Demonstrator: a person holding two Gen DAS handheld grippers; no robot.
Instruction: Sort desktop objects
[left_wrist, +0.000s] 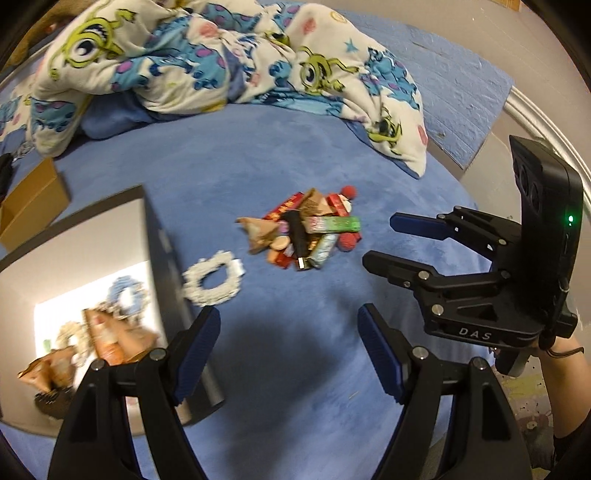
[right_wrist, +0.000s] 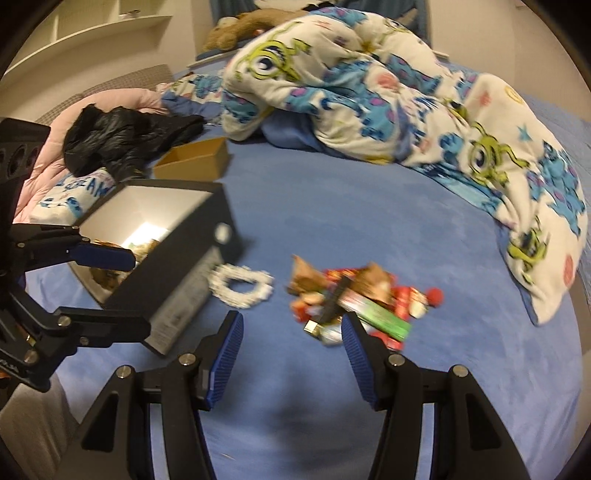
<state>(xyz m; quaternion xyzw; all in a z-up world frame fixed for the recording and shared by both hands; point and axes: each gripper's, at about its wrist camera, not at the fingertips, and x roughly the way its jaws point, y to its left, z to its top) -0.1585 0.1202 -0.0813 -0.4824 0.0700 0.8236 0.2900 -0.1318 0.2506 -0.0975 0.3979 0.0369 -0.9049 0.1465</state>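
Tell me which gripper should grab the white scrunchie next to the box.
Left, probably. The left gripper is open with the white scrunchie just ahead of its fingers, beside the black box. The right gripper, also open, points nearer the pile of snacks, with the scrunchie off to its left.

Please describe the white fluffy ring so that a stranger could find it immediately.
On the blue bedcover, find the black box. The white fluffy ring lies flat just beside its wall, between the box and the pile of small packets. It alone is pale, looped and separate from the pile.
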